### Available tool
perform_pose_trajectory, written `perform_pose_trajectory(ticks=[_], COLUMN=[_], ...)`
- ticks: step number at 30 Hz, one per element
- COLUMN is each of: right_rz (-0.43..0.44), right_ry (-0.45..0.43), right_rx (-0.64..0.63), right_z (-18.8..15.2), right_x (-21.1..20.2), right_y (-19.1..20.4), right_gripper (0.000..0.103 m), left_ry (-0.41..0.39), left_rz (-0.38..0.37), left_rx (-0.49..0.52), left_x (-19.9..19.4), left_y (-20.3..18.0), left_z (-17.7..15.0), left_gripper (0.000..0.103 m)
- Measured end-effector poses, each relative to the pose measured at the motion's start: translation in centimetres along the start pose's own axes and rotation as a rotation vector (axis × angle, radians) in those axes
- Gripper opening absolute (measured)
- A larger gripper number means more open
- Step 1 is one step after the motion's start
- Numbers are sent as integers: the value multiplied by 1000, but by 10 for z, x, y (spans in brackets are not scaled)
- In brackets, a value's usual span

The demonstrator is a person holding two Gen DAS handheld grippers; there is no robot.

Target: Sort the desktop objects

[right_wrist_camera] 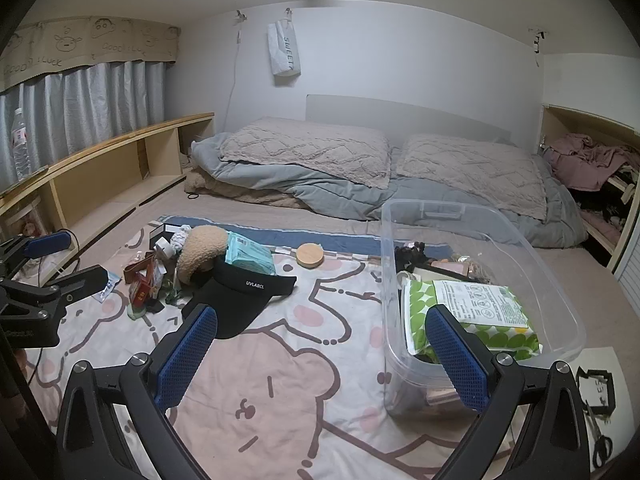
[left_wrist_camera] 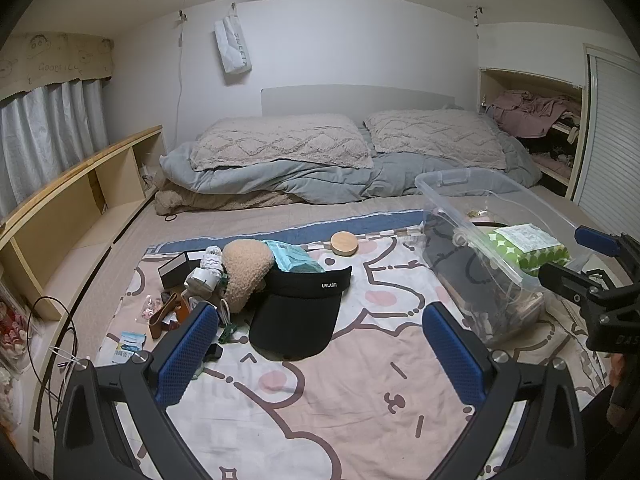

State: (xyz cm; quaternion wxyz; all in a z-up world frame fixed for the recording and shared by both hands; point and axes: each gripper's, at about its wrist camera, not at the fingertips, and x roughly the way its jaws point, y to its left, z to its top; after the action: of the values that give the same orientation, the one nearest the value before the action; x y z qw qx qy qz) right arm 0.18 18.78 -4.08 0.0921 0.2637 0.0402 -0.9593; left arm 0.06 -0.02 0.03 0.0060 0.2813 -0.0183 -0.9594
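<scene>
- Left hand-held gripper (left_wrist_camera: 320,354): blue pads spread wide, nothing between them, hovering over the cartoon bear blanket (left_wrist_camera: 320,420) just in front of the black visor's brim.
- Right hand-held gripper (right_wrist_camera: 322,354): also spread wide and empty, with its right finger over the near edge of the clear plastic bin (right_wrist_camera: 560,300).
- Black visor (left_wrist_camera: 296,320) is my landmark; it lies flat on the blanket, left of the bin.
- Touching the visor's back edge: a tan fleecy hat (left_wrist_camera: 244,272) and a teal wipes pack (left_wrist_camera: 294,258).
- Left of the visor: a messy pile with a small black box (left_wrist_camera: 176,268), a brown strap and a few wrappers.
- Behind the visor: a round wooden disc (left_wrist_camera: 345,243), on its own.
- Right of the visor, inside the bin: a green dotted wipes pack (right_wrist_camera: 472,312) on top of other stuff.
</scene>
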Motion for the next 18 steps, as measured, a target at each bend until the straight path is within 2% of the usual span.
perform_pose_trajectory(ticks=[18], right_rz=[-1], right_ry=[2], right_rx=[-1], right_z=[0], right_x=[-1], right_y=[0], right_gripper=[103], left_ry=[0], left_rz=[0], left_rx=[-1], left_x=[1], left_y=[0], left_z=[0], left_gripper=[103])
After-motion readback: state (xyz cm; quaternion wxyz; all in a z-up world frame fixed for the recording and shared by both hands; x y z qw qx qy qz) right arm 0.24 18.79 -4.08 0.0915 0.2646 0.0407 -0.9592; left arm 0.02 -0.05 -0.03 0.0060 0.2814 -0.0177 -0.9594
